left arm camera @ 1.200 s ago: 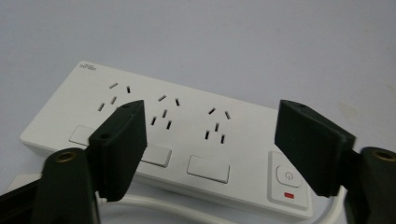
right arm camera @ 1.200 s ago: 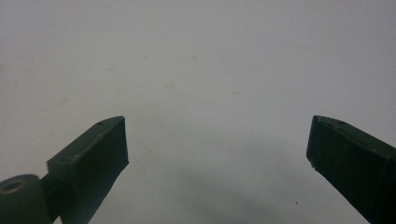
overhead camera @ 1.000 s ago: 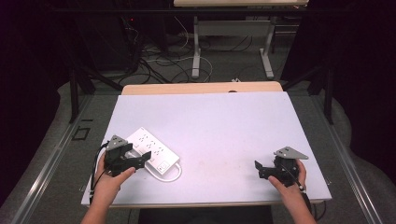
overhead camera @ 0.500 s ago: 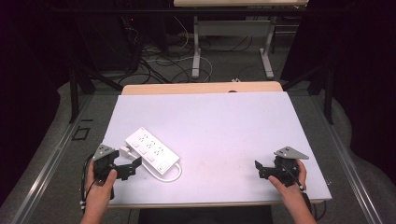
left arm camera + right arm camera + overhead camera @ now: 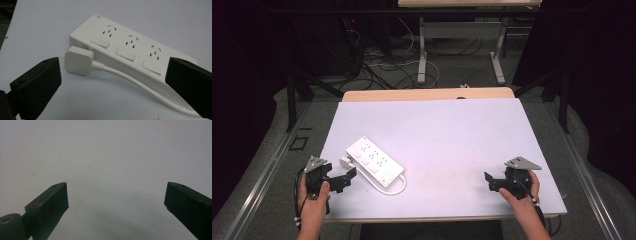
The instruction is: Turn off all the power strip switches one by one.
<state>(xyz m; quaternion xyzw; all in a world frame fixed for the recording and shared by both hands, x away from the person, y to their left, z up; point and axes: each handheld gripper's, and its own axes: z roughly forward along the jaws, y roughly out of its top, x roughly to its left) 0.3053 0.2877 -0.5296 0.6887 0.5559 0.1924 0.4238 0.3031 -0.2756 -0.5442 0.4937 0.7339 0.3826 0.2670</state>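
White strip (image 5: 374, 162) lies on table (image 5: 452, 130), long axis diagonal, plug (image 5: 78, 59) at its near-left end. Left gripper (image 5: 343, 179) just left of strip, jaws spread wide, just been opening, nothing between; nearer than right gripper (image 5: 490, 181), also spread, well right of strip. Since earlier frame, left gripper backed off strip.

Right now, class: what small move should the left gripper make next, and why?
Probably ease the left gripper forward and close on the white plug. Its jaws have just been opening and stand wide with nothing pressed between them, and the plug lies loose on the table just ahead, beside the power strip.
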